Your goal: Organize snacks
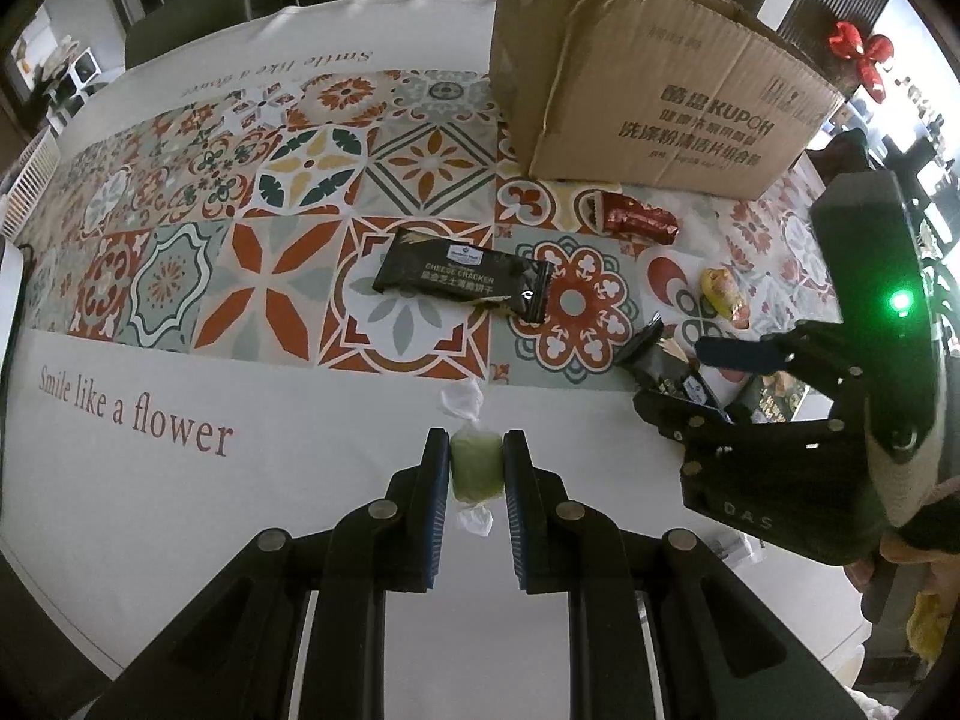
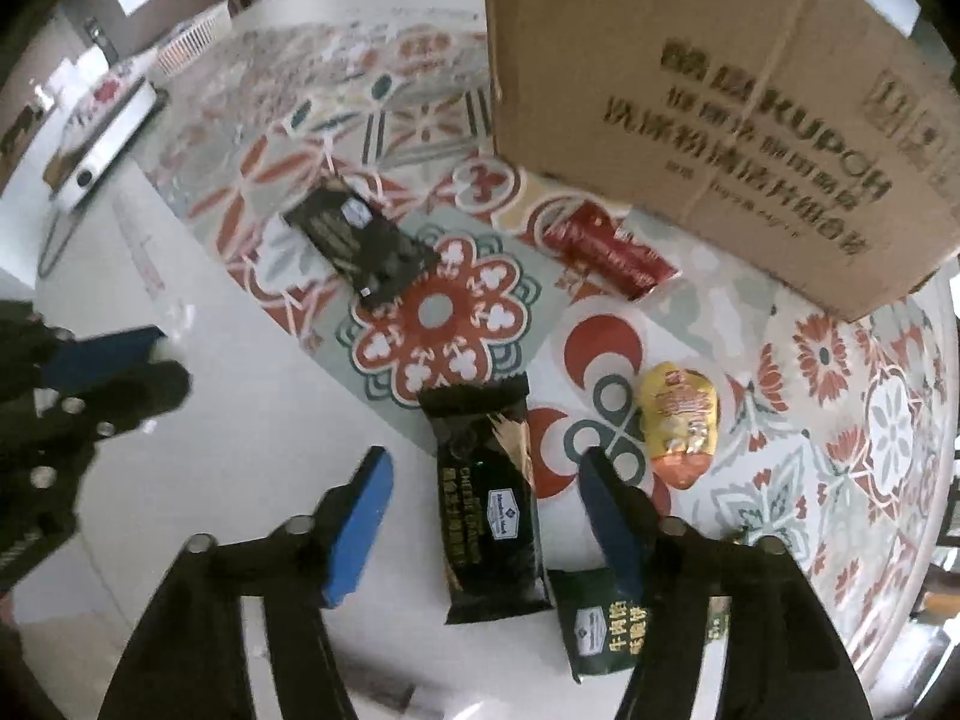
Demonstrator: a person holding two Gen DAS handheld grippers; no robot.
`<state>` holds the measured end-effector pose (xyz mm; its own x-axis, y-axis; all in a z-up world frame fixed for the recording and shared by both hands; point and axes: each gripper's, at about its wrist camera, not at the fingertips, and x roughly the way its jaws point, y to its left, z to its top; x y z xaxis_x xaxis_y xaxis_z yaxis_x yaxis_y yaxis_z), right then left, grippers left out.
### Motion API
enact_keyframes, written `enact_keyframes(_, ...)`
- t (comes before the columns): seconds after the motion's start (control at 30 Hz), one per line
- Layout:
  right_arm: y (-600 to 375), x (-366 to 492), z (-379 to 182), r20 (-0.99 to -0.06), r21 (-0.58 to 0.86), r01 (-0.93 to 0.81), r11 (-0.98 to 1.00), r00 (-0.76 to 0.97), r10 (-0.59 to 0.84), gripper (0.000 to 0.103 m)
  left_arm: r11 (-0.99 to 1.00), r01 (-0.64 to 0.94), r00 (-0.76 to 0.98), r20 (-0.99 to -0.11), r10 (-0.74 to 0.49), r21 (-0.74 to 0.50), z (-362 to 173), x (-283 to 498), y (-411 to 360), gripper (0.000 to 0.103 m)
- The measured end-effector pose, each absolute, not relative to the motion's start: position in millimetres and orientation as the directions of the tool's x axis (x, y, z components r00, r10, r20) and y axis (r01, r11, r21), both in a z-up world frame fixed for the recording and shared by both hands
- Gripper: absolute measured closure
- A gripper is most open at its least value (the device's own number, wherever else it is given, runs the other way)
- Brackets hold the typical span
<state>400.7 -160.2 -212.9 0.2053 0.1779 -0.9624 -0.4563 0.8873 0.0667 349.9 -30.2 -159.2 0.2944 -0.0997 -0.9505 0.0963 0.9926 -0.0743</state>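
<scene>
left hand-held gripper point(image 1: 476, 468) clamps green candy point(image 1: 476, 473) | right hand-held gripper point(image 2: 486, 498) spread, hiding green packet point(image 2: 591, 624) partly

Left gripper point(image 1: 476, 468): two matte black linkage arms, each jointed with round silver rivets, ending in fingers point(image 1: 435, 480) faced with ribbed blue pads. Pale metal rails run beneath the arms toward the camera.

Right gripper point(image 2: 480, 516): same build, black arms, silver rivets, blue-padded fingers point(image 2: 360, 525). Seen from the left wrist view, its housing point(image 1: 780, 480) is a black angular block with the letters "DAS" embossed on one face, small screw heads along its edges, and a glowing green indicator light point(image 1: 900, 302) on the upper body.
</scene>
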Motion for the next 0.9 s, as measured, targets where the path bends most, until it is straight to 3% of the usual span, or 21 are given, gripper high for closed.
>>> enact_keyframes(0.1, -159, 399, -217, -0.963, 0.034, -0.462, 0.886, 0.224, 0.153, 0.054, 0.992, 0.098, 0.288, -0.952, -0.1, -0.074, -162, 351, -31, 0.084)
enact_keyframes(0.17, -160, 397, -216, -0.958, 0.015, -0.462, 0.887, 0.248, 0.146, 0.071, 0.992, 0.101, 0.283, -0.954, -0.102, -0.076, -165, 352, -32, 0.084)
enact_keyframes(0.6, -181, 388, -184, -0.934, 0.093, -0.373, 0.923, 0.29, 0.211, 0.071, 0.985, 0.156, 0.299, -0.947, -0.117, -0.072, -160, 361, -47, 0.084)
enact_keyframes(0.9, -197, 380, -131, -0.882, 0.108, -0.289, 0.951, 0.413, 0.226, 0.071, 0.97, 0.227, 0.39, -0.905, -0.17, -0.084, -113, 370, -62, 0.084)
